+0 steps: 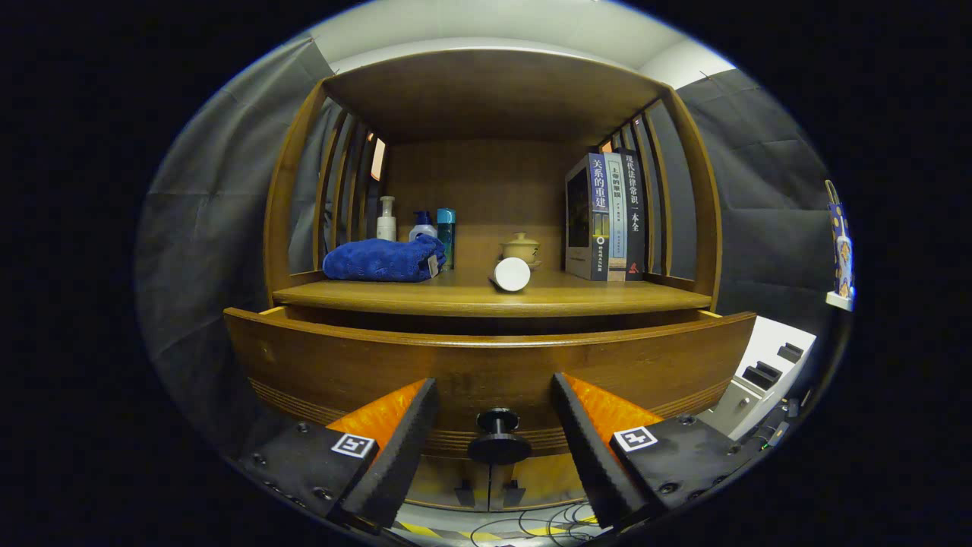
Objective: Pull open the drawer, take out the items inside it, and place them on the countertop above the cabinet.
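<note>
One gripper [495,395] is seen, its two fingers spread wide apart, nothing pinched. One round knob [498,438] is seen between the fingers, touched by neither, with a gap on each side. The knob sits on one drawer [349,363], whose front panel is just ahead of the fingertips; the drawer is pulled out a little from the cabinet, a dark slit being seen between its top edge and the countertop [607,298] above. The drawer's inside cannot be seen, so its contents cannot be counted. Beyond the fingers, on the countertop, are counted: one folded blue towel [382,260] ahead and to the left, three bottles behind it (one white pump bottle [386,220], one blue-capped pump bottle [423,226], one teal bottle [446,234]), one white cylinder [511,274] lying on its side about straight ahead near the front edge, one small lidded pot [521,248] behind it, and three upright books [606,216] ahead and to the right against the slatted side wall. Open room on the countertop is seen along the front edge, between towel and cylinder, and between cylinder and books. One shelf board is overhead. One white box [763,372] is seen right of the drawer, and cables [524,528] on the floor below the fingers.
</note>
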`<move>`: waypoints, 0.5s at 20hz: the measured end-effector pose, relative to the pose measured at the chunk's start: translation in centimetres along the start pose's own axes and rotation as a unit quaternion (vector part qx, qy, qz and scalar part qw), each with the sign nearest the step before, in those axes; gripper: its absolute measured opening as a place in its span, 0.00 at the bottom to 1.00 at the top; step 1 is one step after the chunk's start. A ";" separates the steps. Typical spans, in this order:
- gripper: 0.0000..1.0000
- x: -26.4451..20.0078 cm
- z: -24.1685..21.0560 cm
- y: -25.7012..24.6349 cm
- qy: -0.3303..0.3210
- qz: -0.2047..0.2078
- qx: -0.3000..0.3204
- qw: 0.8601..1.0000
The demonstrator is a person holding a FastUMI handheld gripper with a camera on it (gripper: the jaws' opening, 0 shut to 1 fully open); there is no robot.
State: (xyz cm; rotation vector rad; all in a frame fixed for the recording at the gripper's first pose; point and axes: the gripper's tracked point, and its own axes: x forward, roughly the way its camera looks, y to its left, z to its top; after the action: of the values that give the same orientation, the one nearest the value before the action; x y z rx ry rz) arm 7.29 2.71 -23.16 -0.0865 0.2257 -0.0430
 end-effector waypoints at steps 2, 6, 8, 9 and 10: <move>0.99 1.1 0.1 0.0 0.001 -0.001 -0.001 1.000; 0.99 2.5 0.4 0.0 0.003 -0.002 0.000 1.000; 0.99 3.3 0.4 0.0 0.006 -0.002 0.000 1.000; 0.99 3.5 0.4 0.0 0.007 -0.002 0.000 1.000; 0.99 3.8 0.4 0.0 0.008 -0.002 0.000 1.000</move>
State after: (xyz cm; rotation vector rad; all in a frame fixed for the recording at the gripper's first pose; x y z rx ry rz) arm 11.11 2.52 -23.61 -0.0867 0.2421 -0.0470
